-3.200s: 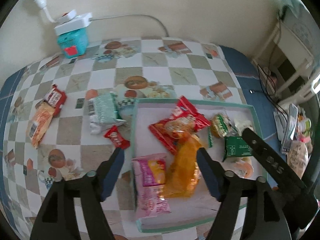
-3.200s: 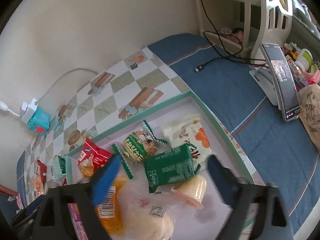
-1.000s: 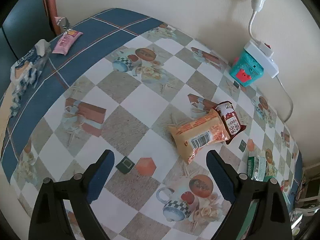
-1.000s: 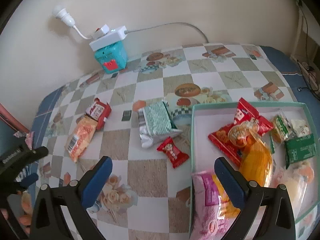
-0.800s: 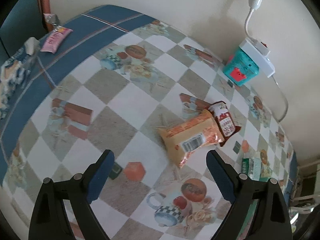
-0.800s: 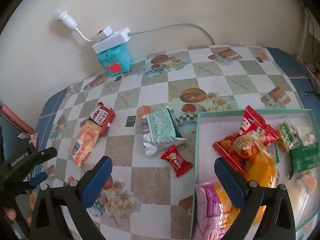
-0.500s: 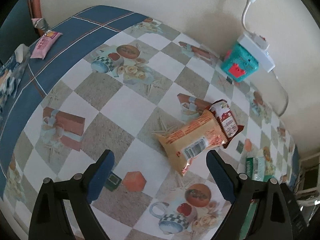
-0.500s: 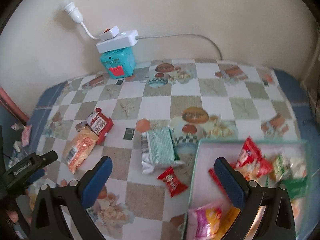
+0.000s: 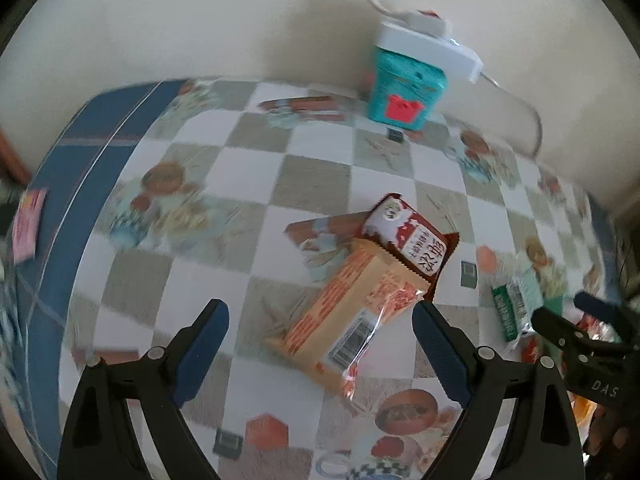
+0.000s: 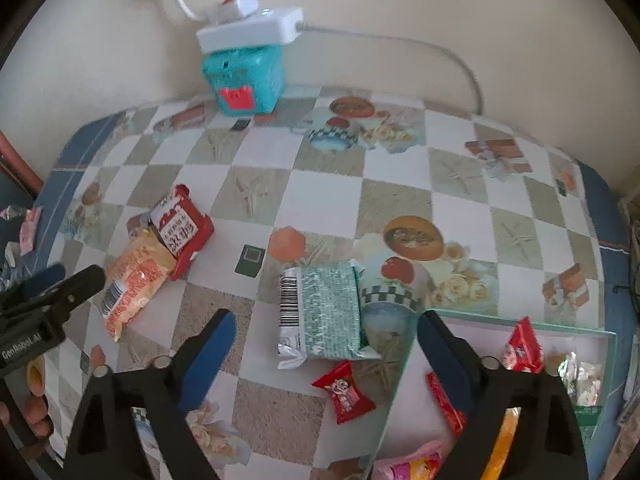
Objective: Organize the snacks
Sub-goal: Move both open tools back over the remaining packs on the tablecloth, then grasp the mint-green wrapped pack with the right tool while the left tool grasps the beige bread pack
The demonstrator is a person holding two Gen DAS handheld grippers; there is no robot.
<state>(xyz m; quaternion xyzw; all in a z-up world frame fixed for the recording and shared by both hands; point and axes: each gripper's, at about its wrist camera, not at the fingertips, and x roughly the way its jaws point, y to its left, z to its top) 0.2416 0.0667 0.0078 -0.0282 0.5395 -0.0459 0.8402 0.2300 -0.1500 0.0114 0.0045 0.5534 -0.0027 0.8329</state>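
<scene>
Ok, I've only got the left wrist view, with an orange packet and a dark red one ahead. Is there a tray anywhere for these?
Observer: Yes. The right wrist view shows a green-rimmed tray at the lower right, with a red packet already in it.
Operator: Anything loose near it?
Observer: A small red candy lies on the tablecloth just outside the tray's left rim.
Operator: And the green packet at my right edge?
Observer: The green packet lies flat outside the tray, close to its corner, with its barcode end pointing away from the tray.
</scene>
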